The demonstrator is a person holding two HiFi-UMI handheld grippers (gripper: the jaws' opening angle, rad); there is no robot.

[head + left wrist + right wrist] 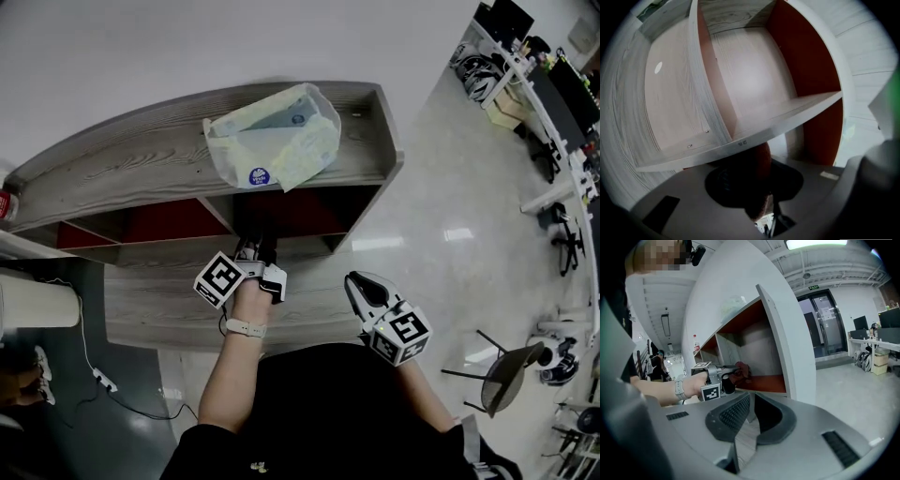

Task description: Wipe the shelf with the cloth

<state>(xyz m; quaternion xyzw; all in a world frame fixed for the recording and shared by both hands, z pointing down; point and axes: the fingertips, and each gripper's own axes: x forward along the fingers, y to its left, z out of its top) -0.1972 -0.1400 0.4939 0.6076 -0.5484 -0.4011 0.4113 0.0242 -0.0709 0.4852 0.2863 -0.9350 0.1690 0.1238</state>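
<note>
The grey wood shelf (141,169) has red back panels and open compartments. My left gripper (255,251) reaches into the middle compartment, under the top board. It is shut on a dark red cloth (759,164), which bulges between its pads just below a shelf board's edge (754,139). In the right gripper view the left gripper (723,376) holds the cloth (742,370) at the compartment's mouth, above the red bottom board. My right gripper (356,281) hangs in front of my body, away from the shelf (773,333). Its jaws (751,397) meet at the tips with nothing between them.
A plastic bag (274,136) with packets lies on the shelf's top. A red can (6,203) stands at the far left end. A white roll (37,300) and a cable (94,375) are lower left. A chair (511,370) and desks (544,75) are on the right.
</note>
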